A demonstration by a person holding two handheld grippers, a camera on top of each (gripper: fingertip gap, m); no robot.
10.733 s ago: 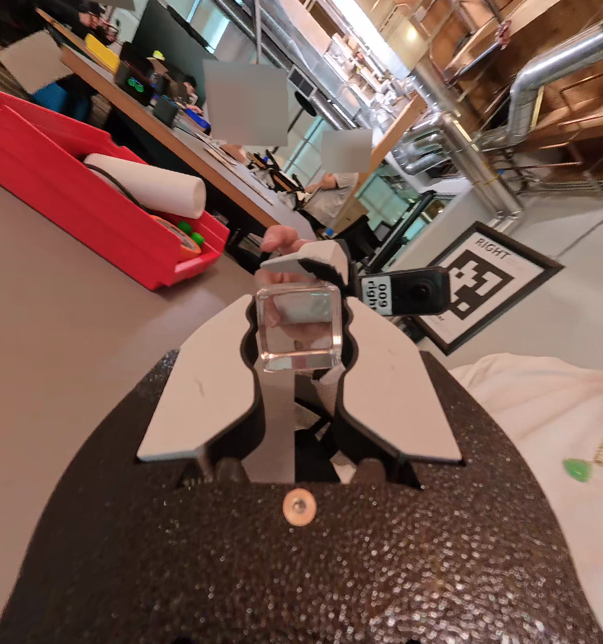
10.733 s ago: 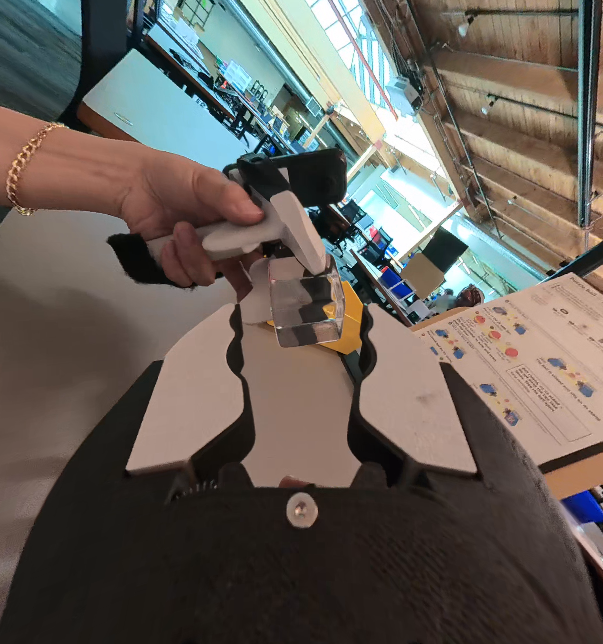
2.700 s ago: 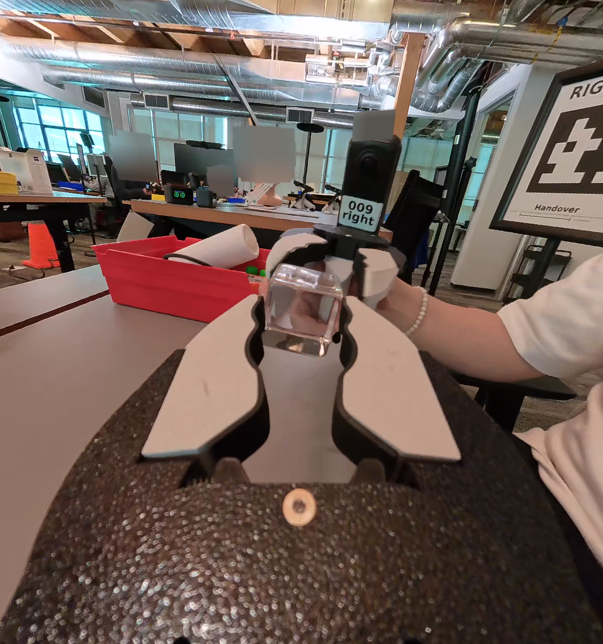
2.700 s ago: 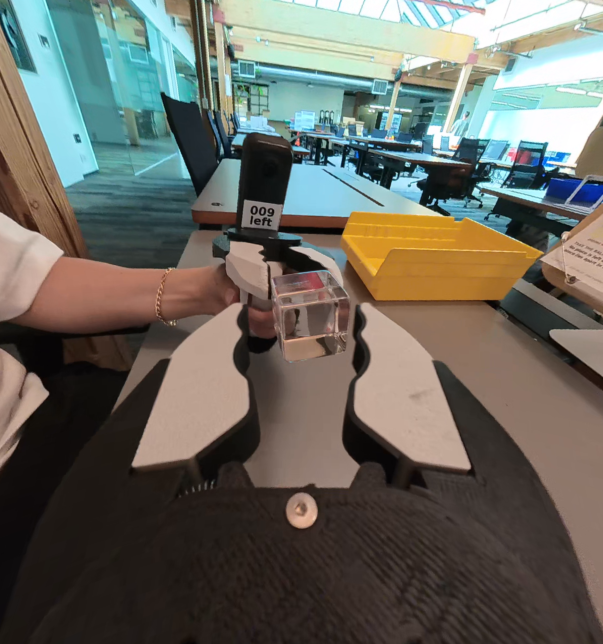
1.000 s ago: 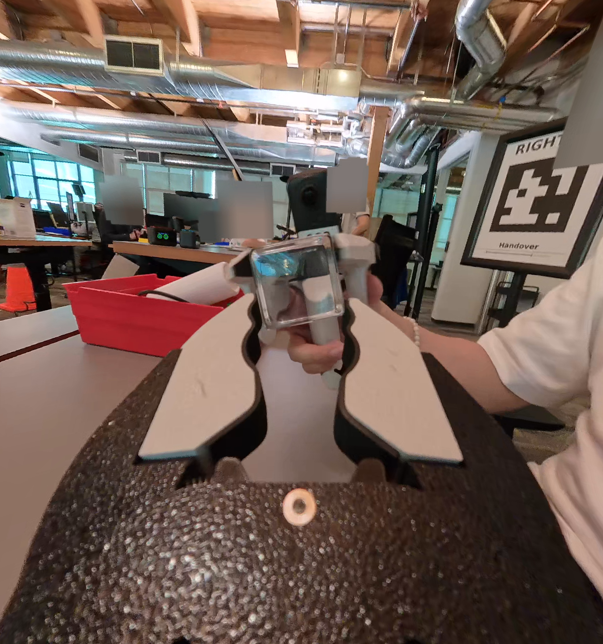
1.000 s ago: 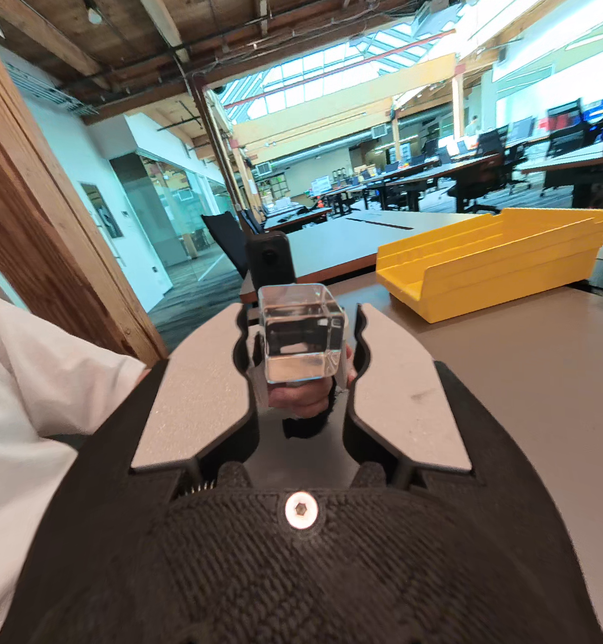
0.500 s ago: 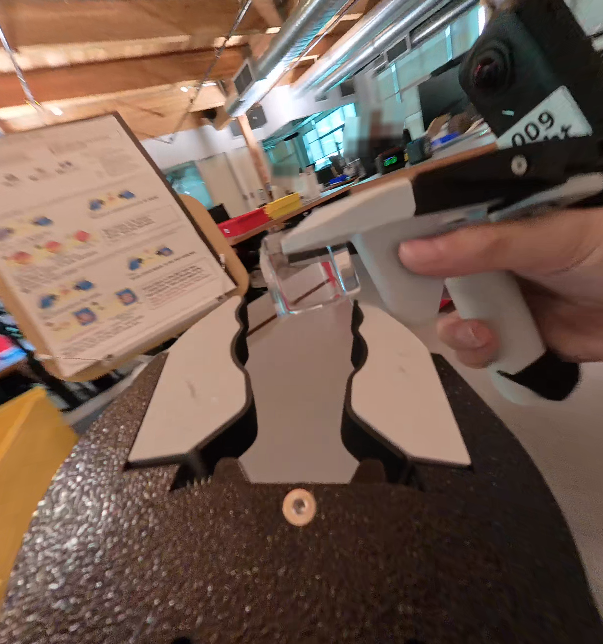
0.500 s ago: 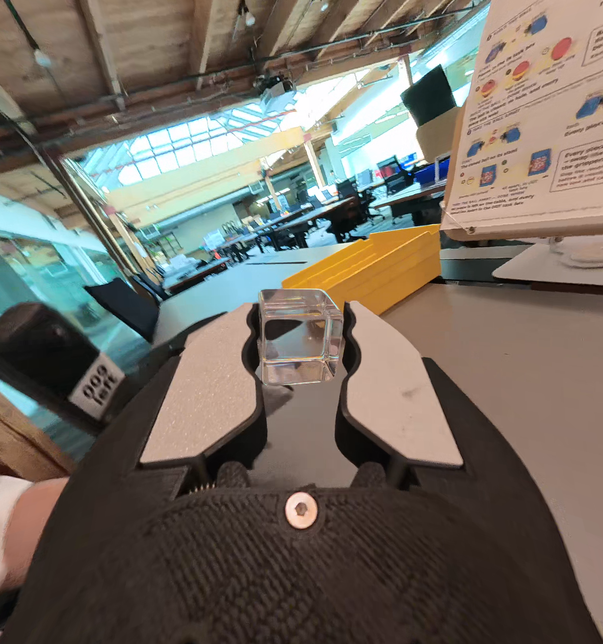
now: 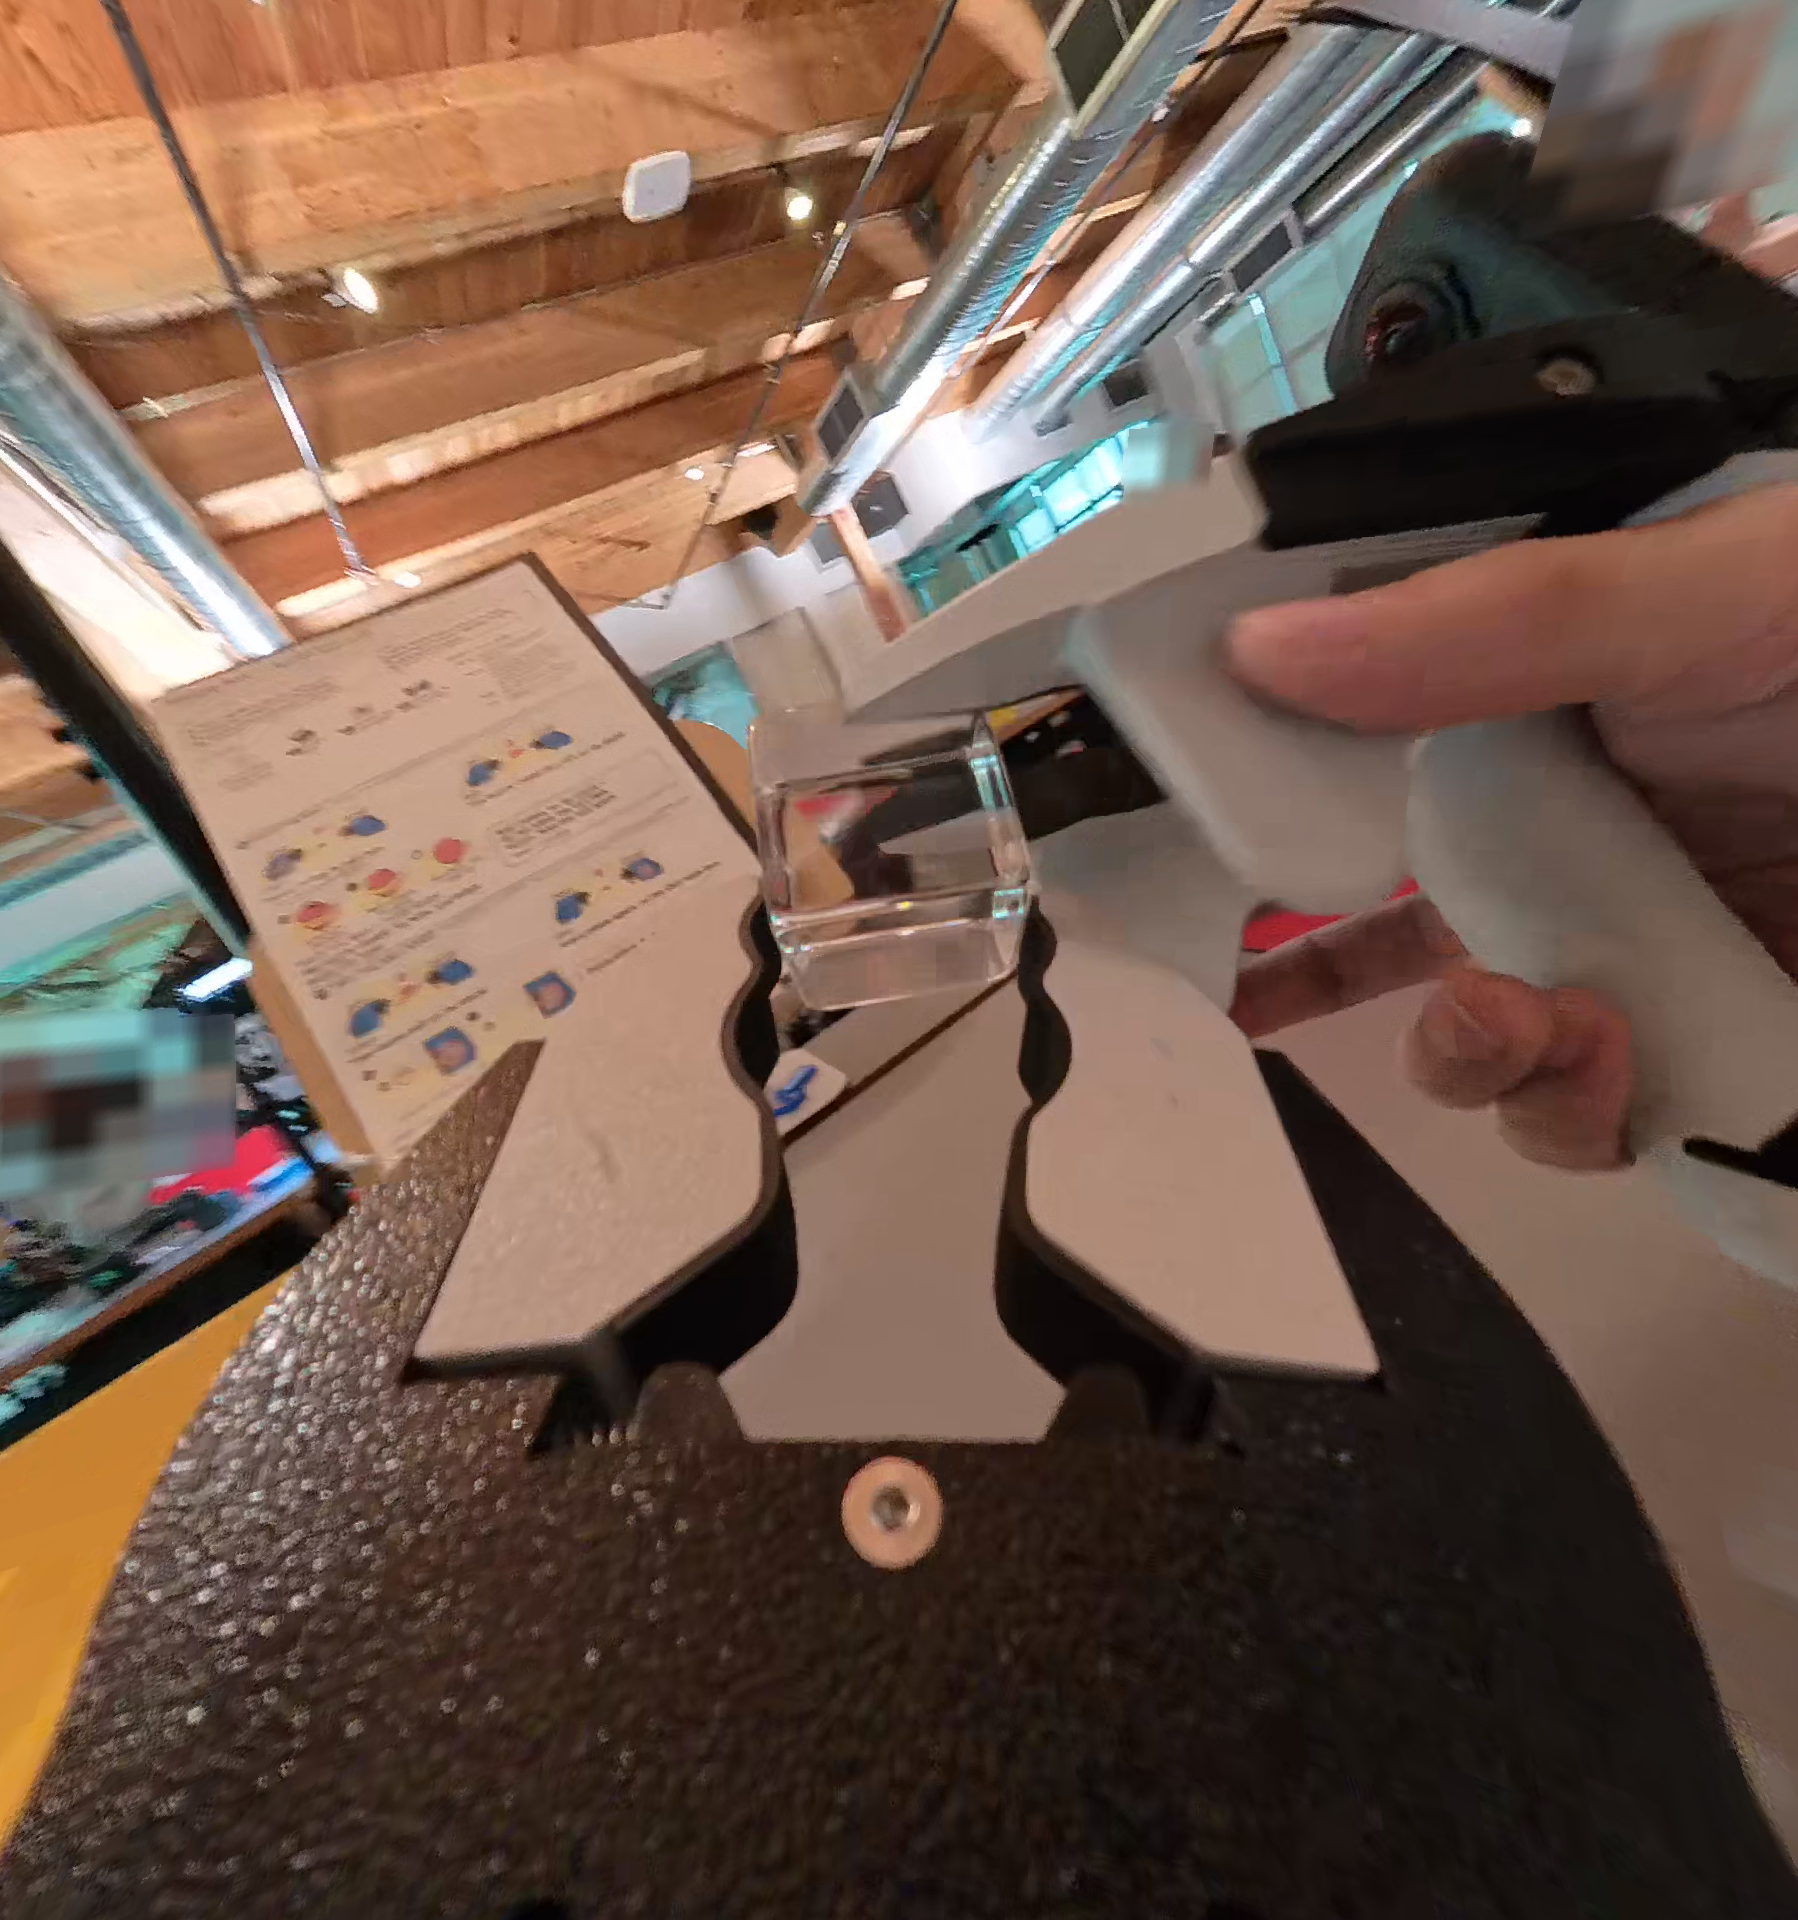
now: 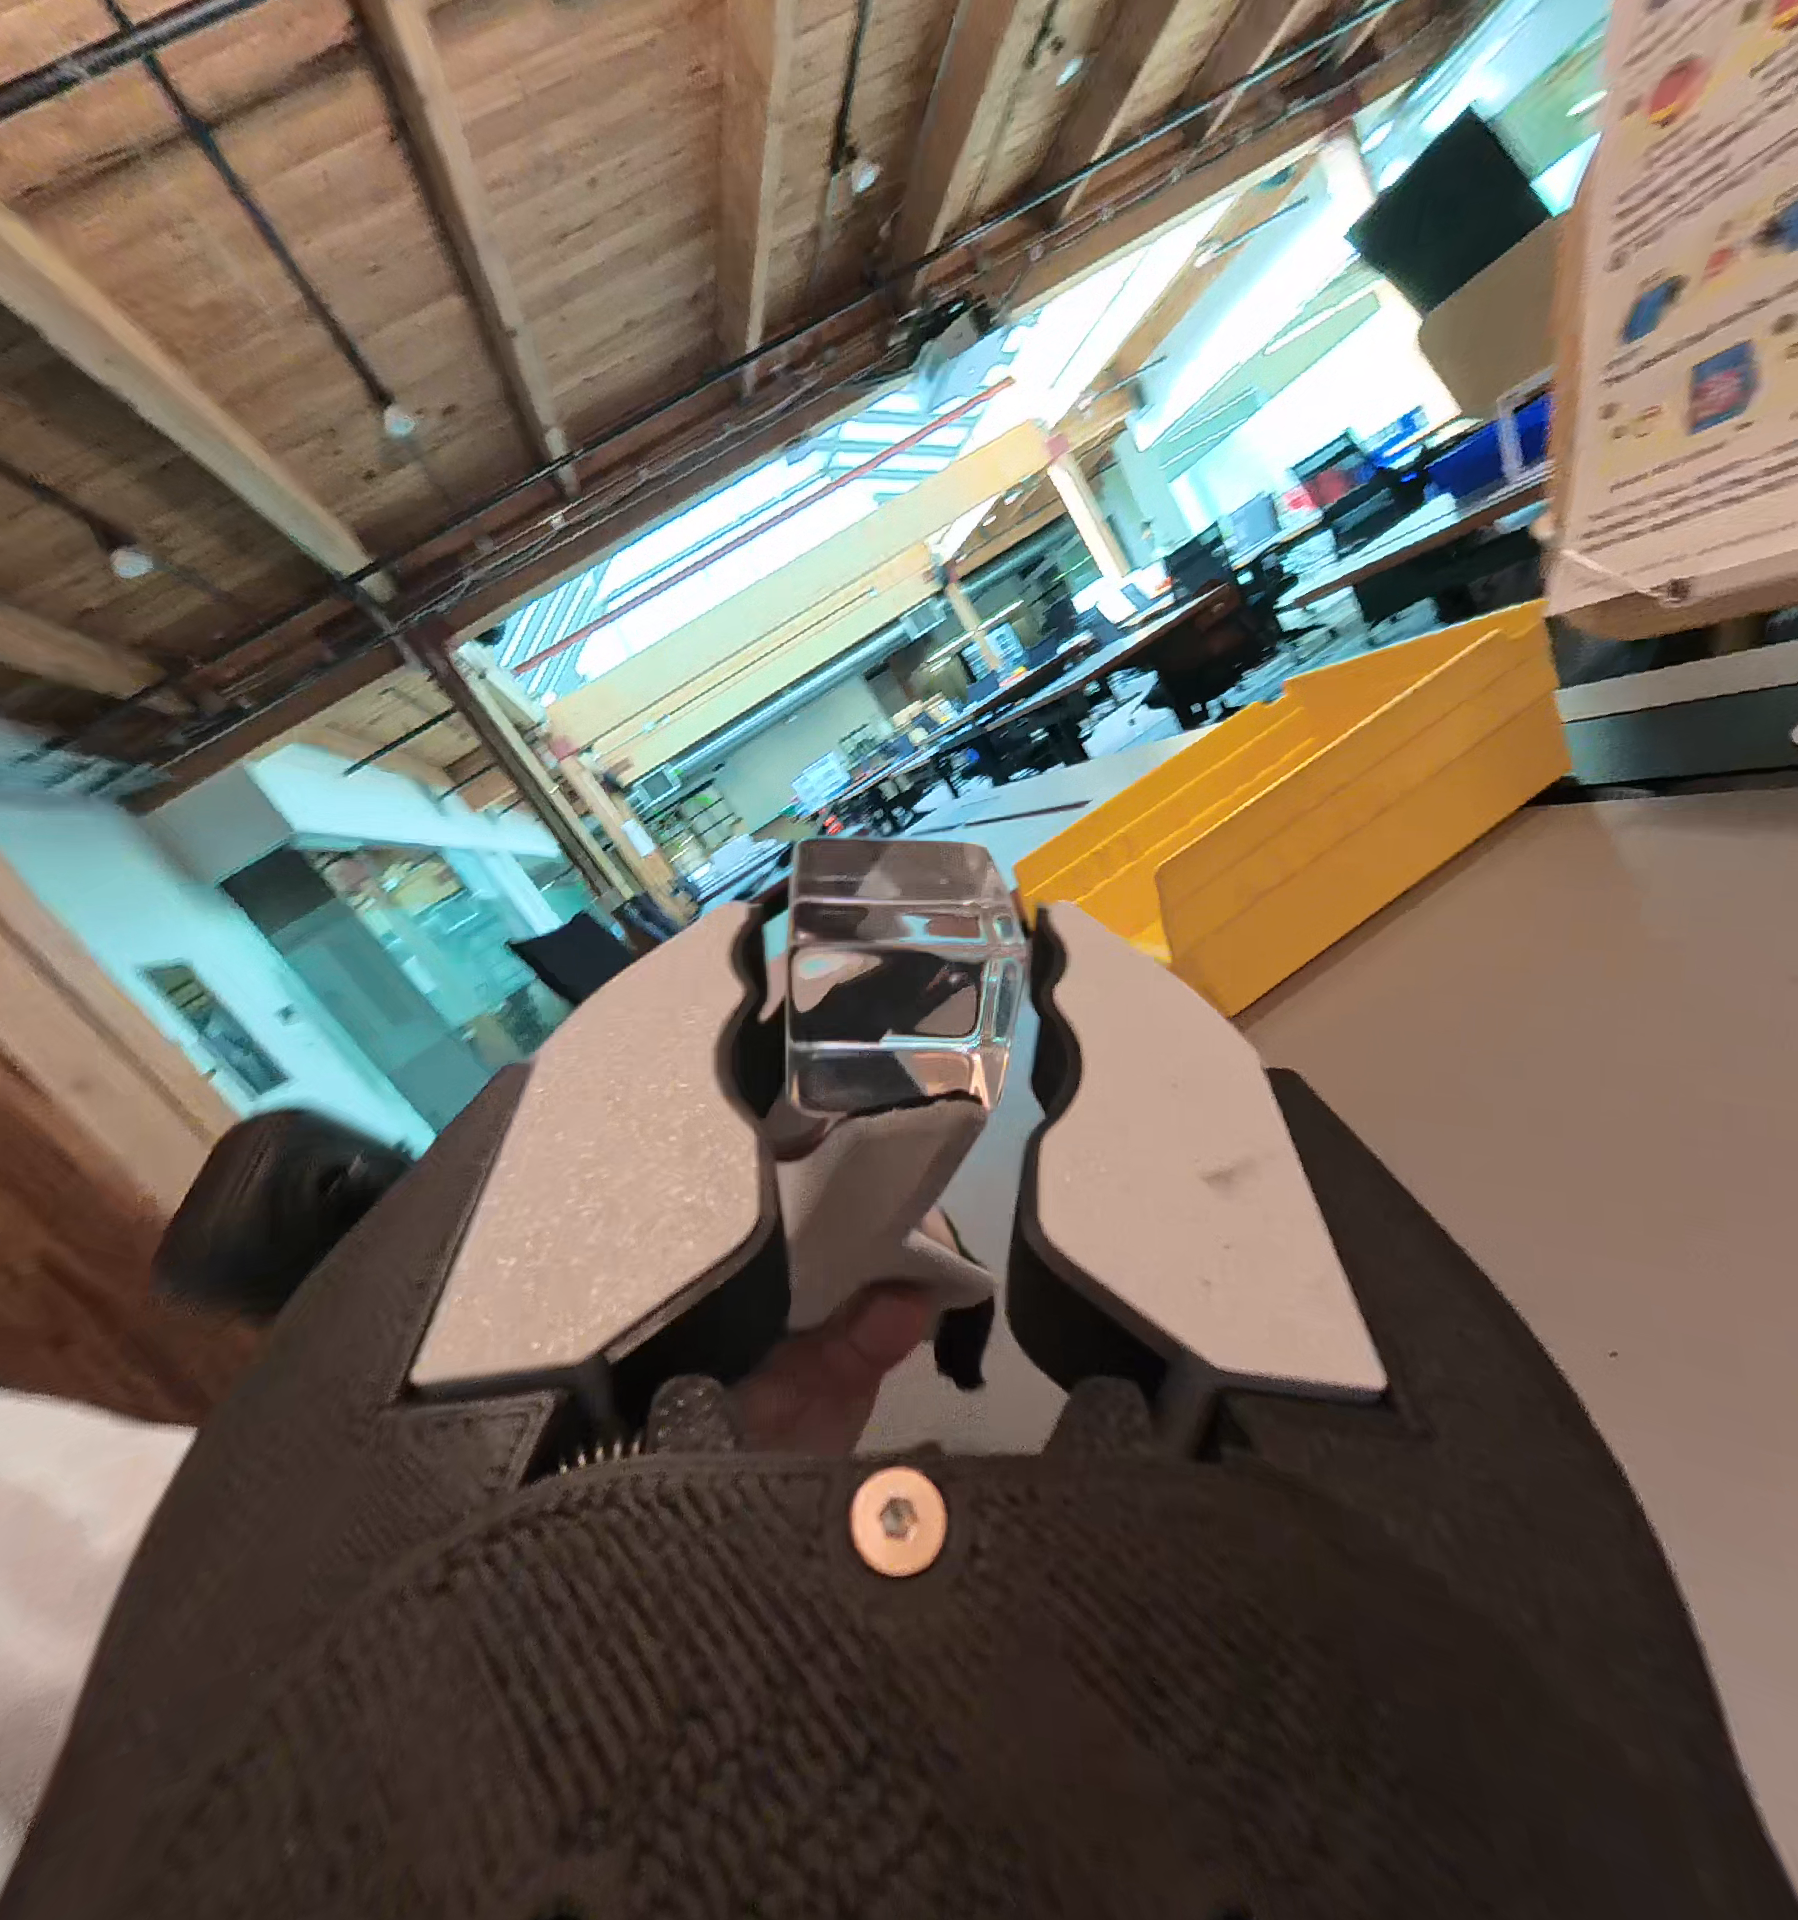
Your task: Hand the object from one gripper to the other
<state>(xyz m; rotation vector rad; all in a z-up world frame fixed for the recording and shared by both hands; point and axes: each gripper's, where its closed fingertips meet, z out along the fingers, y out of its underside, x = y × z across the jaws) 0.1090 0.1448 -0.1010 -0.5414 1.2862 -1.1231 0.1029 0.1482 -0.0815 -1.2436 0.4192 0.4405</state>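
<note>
A clear cube (image 9: pixel 895 883) sits between the fingertips of my left gripper (image 9: pixel 895 935), whose jaws press its two sides. My right gripper comes in from the right, held by a hand (image 9: pixel 1622 707), with its upper finger (image 9: pixel 978 665) lying on top of the cube. In the right wrist view the same cube (image 10: pixel 905 977) sits between the tips of my right gripper (image 10: pixel 900 935), which is shut on it. One grey finger (image 10: pixel 853 1195) of the left gripper shows below the cube. Both grippers hold the cube in the air above the table.
A yellow bin (image 10: pixel 1342 831) stands on the grey table (image 10: pixel 1601 1143) ahead of the right gripper; it also shows in the left wrist view (image 9: pixel 33 1538). An instruction board (image 9: pixel 438 831) stands behind the cube. A white sleeve (image 10: pixel 1 1558) is at lower left. The tips of both grippers are at nearly the same place.
My left gripper's jaws have narrowed onto the cube, which half a second ago sat just above its open tips. Both grippers have tilted further upward. The right gripper still holds the cube.
</note>
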